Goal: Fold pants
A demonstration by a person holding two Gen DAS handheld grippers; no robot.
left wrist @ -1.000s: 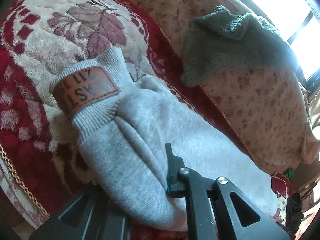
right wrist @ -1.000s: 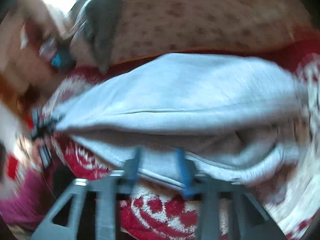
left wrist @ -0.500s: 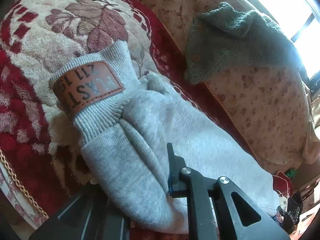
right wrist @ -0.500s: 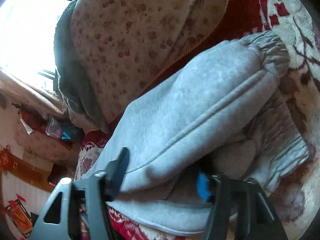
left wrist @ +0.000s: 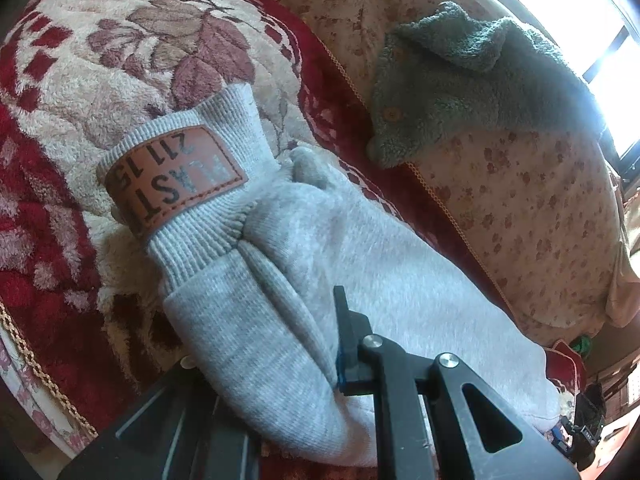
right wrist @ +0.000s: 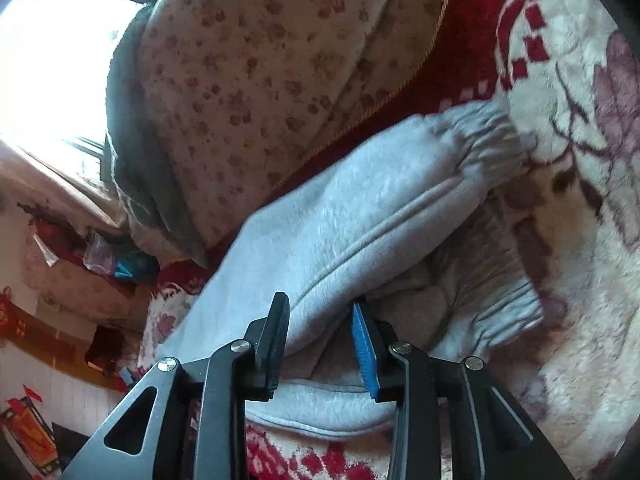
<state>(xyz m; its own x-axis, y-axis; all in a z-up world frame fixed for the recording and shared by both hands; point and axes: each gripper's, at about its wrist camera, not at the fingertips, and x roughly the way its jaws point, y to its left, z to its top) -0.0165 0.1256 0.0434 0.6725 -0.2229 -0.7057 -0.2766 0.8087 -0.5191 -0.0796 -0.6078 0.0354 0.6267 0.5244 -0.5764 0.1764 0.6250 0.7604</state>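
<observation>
Light grey sweatpants lie folded on a red and cream floral blanket. The ribbed waistband with a brown leather patch points up and left in the left wrist view. My left gripper has thick grey fabric bunched between its fingers; its left finger is hidden under the cloth. In the right wrist view the pants run diagonally, with the elastic cuffs at upper right. My right gripper is closed on a fold of the upper pant leg.
A dark grey fleece garment hangs over a spotted beige sofa back. Bright window light comes from behind the sofa. A cluttered shelf and wall decorations show at the left of the right wrist view.
My right gripper's jaws have narrowed from wide open onto the fold of the pant leg, after the view swung round. The left wrist view crept slightly closer to the waistband.
</observation>
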